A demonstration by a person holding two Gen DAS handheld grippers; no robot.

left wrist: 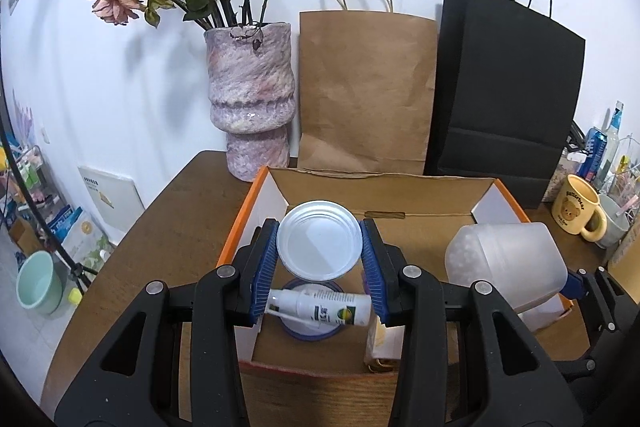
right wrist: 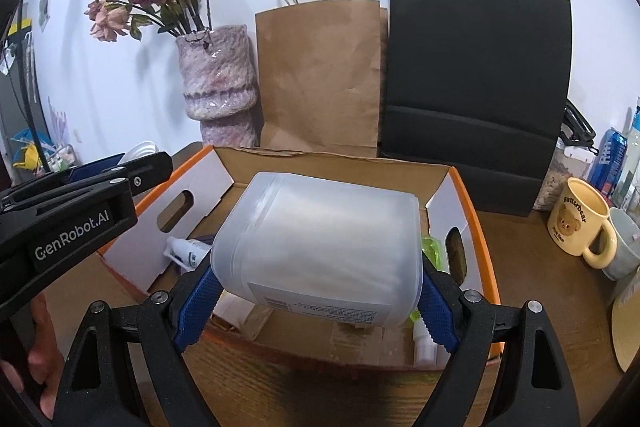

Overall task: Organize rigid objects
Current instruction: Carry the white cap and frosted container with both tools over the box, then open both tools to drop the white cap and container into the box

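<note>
My left gripper is shut on a white plastic cup, seen bottom-first, held above the open orange-edged cardboard box. Below it in the box lie a white spray bottle and a blue-rimmed round lid. My right gripper is shut on a large frosted plastic jar, held over the box's front part. In the box I also see the spray bottle and a green item. The jar shows at the right of the left wrist view.
A pink vase with dried roses, a brown paper bag and a black paper bag stand behind the box. A yellow bear mug and a grey cup sit at the right on the wooden table.
</note>
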